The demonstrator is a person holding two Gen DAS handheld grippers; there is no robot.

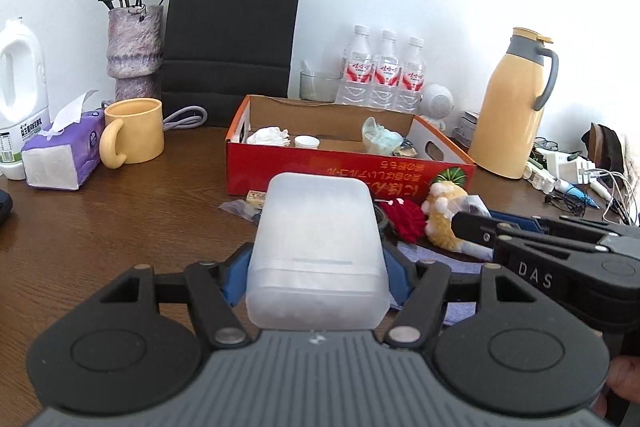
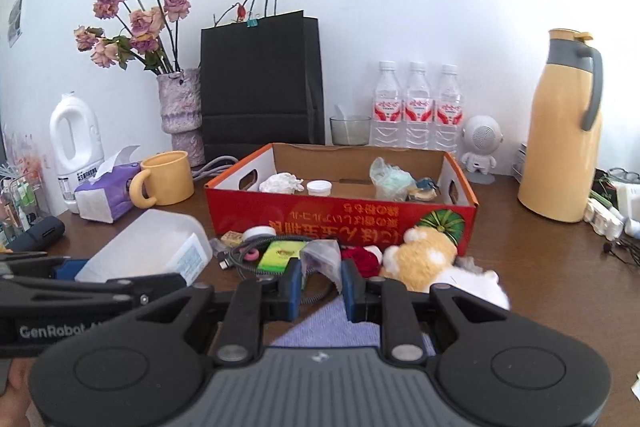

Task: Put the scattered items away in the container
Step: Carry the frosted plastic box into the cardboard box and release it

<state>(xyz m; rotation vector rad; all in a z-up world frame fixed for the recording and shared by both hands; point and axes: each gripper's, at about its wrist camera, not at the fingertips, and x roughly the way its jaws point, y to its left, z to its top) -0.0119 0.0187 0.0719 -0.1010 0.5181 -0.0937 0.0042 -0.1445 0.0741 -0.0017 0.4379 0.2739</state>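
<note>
Translucent plastic tub point(image 1: 318, 251) sits clamped in my left gripper point(image 1: 318, 277), long axis pointing straight ahead at the red cardboard box point(image 1: 348, 169). That box lies dead ahead, open top up, beyond the clutter. My right gripper point(image 2: 322, 287) pinches a clear crinkly bag point(image 2: 322, 259), jaws narrow on it, just short of the box's near wall. Judging by that, the right is nearer the box; plush toy point(image 2: 424, 259) waits beside its front.

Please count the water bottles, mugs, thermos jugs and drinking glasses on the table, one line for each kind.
water bottles: 3
yellow mug: 1
yellow thermos jug: 1
drinking glass: 1
Total: 6
</note>
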